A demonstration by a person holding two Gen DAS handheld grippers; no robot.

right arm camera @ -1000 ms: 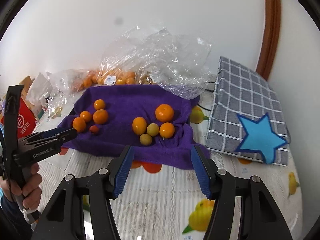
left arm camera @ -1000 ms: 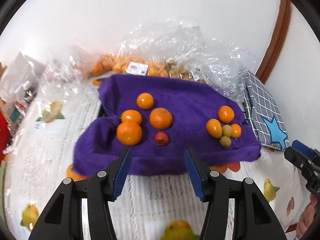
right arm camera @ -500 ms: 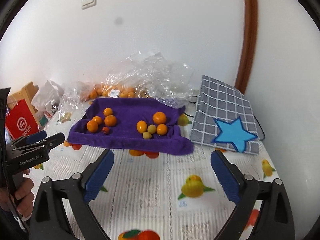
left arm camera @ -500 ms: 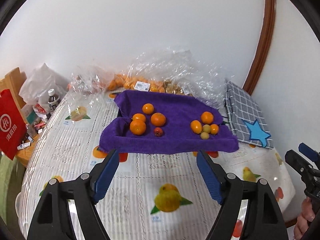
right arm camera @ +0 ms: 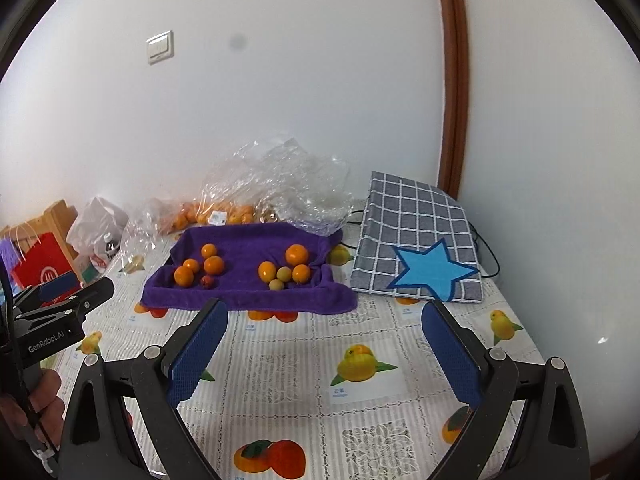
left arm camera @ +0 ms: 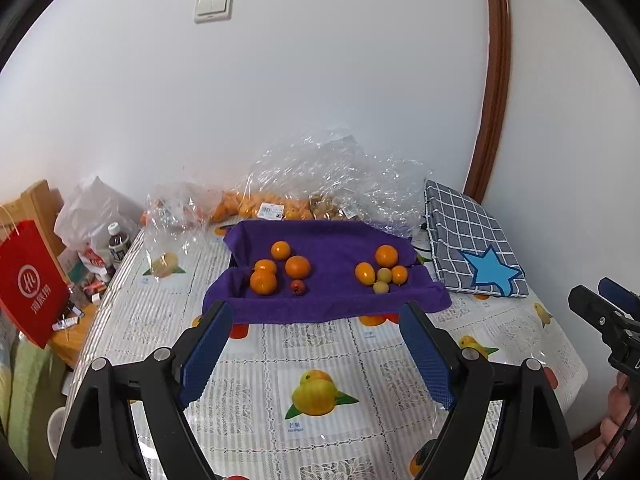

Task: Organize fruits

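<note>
A purple towel (left arm camera: 332,304) (right arm camera: 240,296) lies on the table with two fruit groups. The left group has several oranges (left arm camera: 298,267) (right arm camera: 213,265) and one small red fruit (left arm camera: 298,287) (right arm camera: 207,281). The right group has oranges (left arm camera: 386,255) (right arm camera: 297,254) and two small yellow-green fruits (left arm camera: 381,287) (right arm camera: 276,284). My left gripper (left arm camera: 318,354) is open and empty, well short of the towel. My right gripper (right arm camera: 326,354) is open and empty, also back from the towel.
Clear plastic bags with more oranges (left arm camera: 256,210) (right arm camera: 216,212) lie behind the towel. A grey checked cushion with a blue star (left arm camera: 472,256) (right arm camera: 420,256) sits at the right. A red paper bag (left arm camera: 28,280) and a bottle (left arm camera: 118,242) stand left of the table.
Both grippers have pulled back and up from the towel and opened wider. The fruit has not moved.
</note>
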